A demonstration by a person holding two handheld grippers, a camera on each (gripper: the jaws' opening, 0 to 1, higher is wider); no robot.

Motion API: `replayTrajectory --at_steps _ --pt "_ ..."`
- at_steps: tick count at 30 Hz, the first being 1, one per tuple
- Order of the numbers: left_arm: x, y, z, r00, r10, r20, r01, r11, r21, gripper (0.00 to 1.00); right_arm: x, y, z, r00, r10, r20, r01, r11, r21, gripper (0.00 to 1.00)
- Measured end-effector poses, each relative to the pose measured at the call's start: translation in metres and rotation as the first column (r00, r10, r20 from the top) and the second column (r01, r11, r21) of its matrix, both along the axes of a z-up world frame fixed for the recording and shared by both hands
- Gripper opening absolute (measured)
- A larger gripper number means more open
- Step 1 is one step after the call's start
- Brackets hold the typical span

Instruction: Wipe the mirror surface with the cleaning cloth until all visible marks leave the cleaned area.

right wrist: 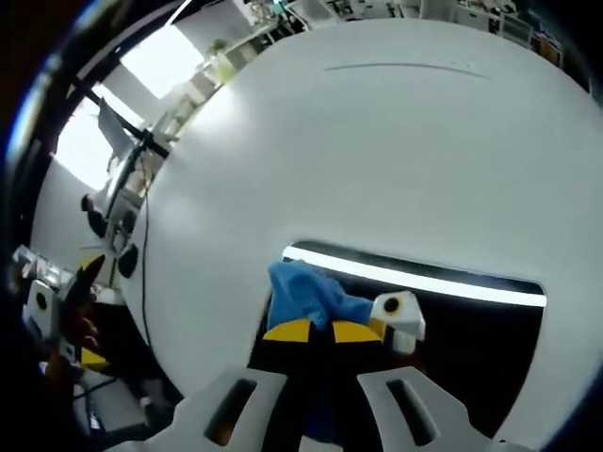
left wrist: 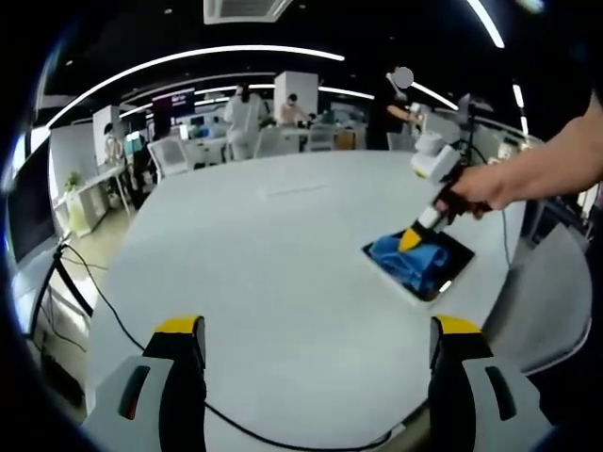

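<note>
A dark rectangular mirror (left wrist: 453, 251) (right wrist: 490, 348) lies flat on the white table (left wrist: 283, 235), near its right edge. A crumpled blue cleaning cloth (left wrist: 415, 261) (right wrist: 303, 288) rests on the mirror's surface. A person's hand holds my right gripper (left wrist: 412, 241) (right wrist: 320, 331) tip-down onto the cloth, its yellow-tipped jaws drawn together and shut on the cloth. A bright ceiling light is reflected along the mirror's far edge. My left gripper (left wrist: 318, 330) hovers over the table's near side, well left of the mirror, open with nothing between its jaws.
A black cable (left wrist: 236, 421) runs across the table's near edge and down the left side. A grey chair (left wrist: 556, 301) stands by the mirror's side of the table. Desks, chairs and people (left wrist: 245, 118) fill the far background.
</note>
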State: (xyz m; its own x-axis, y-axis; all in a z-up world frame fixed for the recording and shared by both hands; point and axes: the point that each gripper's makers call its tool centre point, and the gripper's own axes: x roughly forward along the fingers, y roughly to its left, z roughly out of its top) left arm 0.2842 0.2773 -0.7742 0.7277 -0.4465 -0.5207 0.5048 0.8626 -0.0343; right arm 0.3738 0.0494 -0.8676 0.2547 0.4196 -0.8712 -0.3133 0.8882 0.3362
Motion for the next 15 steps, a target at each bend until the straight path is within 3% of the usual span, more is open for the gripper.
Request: replayTrajectory --at_steps 1,15 --pt "0.0 -0.001 0.0 1.0 -0.003 -0.001 0.003 1.0 0.001 1.0 -0.001 -0.014 0.0 1.0 -0.013 0.004 0.013 1.0 -0.004 0.0" --pt "0.006 -0.009 0.003 1.0 -0.029 0.001 0.029 1.0 0.01 1.0 -0.004 -0.052 0.0 0.999 -0.033 0.02 0.034 0.999 -0.025 0.0"
